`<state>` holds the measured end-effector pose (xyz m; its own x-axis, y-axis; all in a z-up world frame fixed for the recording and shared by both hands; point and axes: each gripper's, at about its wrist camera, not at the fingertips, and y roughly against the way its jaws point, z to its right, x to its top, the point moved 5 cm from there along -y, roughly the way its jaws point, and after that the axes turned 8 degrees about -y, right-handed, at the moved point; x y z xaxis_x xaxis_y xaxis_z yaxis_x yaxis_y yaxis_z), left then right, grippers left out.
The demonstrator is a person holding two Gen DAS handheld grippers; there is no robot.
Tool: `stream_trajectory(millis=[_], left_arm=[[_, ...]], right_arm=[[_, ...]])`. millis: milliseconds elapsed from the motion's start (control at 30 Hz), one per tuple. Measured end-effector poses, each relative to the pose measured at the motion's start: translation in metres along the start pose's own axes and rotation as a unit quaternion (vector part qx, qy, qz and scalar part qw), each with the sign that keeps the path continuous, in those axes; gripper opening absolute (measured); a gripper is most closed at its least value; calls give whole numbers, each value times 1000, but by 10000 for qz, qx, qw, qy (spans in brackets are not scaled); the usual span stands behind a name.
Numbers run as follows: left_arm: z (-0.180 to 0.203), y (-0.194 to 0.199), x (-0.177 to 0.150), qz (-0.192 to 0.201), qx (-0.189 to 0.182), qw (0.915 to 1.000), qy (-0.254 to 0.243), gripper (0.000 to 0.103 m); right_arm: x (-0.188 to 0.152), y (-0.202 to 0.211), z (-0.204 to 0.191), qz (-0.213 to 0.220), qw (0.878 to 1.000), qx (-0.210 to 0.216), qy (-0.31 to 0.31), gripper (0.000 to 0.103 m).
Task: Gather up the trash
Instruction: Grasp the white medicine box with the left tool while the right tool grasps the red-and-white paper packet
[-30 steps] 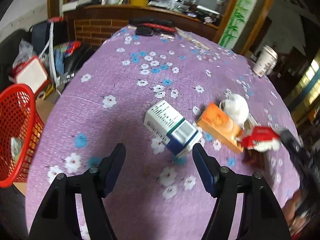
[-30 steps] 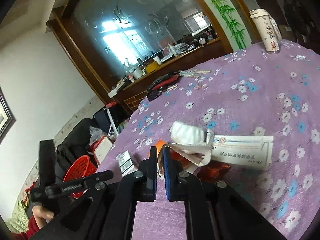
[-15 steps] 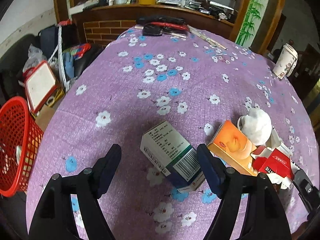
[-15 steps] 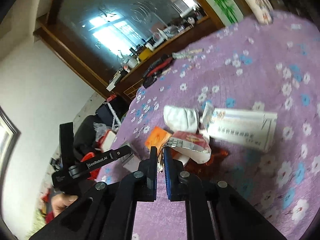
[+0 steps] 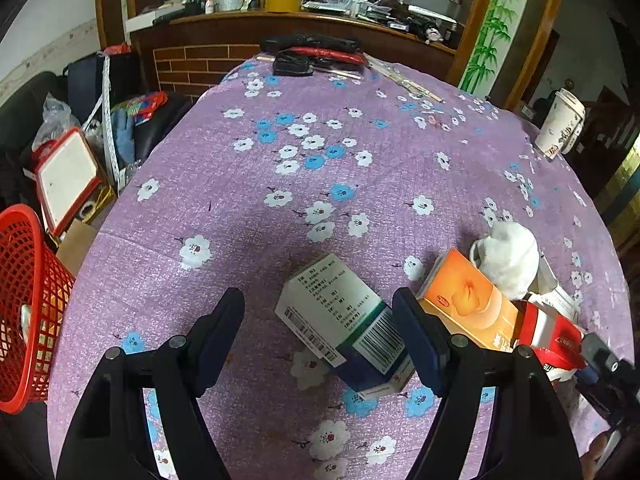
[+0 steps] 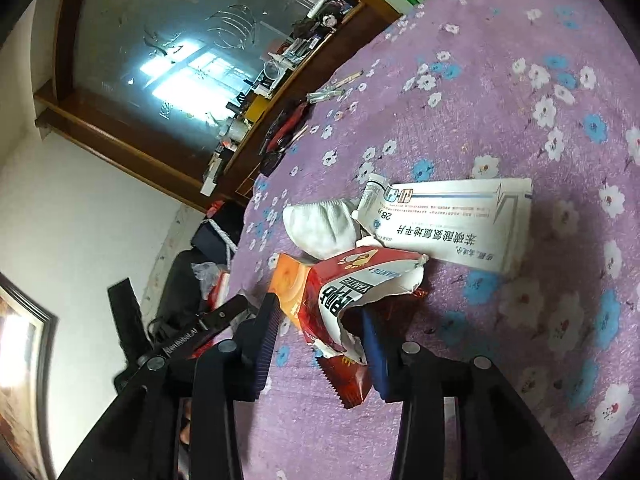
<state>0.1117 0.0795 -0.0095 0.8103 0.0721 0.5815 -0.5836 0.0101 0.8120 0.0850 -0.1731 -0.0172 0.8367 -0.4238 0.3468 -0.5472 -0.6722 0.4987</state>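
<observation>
Tongs first: your left tongs (image 5: pixel 320 344) stand wide around the box (image 5: pixel 344 324) on the surface (image 5: pixel 320 184), unclamped, right tongs (image 6: pixel 320 340) opening around the wrapper (image 6: pixel 352 300); next, squeeze both, then carry to the basket (image 5: pixel 24 312).

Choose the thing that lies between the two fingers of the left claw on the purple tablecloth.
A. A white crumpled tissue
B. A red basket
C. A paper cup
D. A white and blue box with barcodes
D: in the left wrist view, the white and blue box lies on the tablecloth between the spread fingers of the left claw, which do not press on it.
</observation>
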Motion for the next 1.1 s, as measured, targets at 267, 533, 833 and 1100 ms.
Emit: stream_trajectory(millis=[267, 533, 833, 1100], left_arm=[[2, 2, -3, 15, -22, 10000, 26, 68], [5, 17, -12, 175, 14, 9993, -344, 48], [-13, 15, -8, -129, -457, 9988, 154, 64], [2, 8, -3, -403, -530, 9960, 591, 72]], right_arm=[[-5, 6, -21, 388, 9943, -493, 865, 10], [-20, 9, -50, 523, 9835, -475, 1664, 9], [-35, 1, -65, 483, 9708, -577, 2278, 9], [-28, 8, -60, 602, 9751, -547, 2061, 9]])
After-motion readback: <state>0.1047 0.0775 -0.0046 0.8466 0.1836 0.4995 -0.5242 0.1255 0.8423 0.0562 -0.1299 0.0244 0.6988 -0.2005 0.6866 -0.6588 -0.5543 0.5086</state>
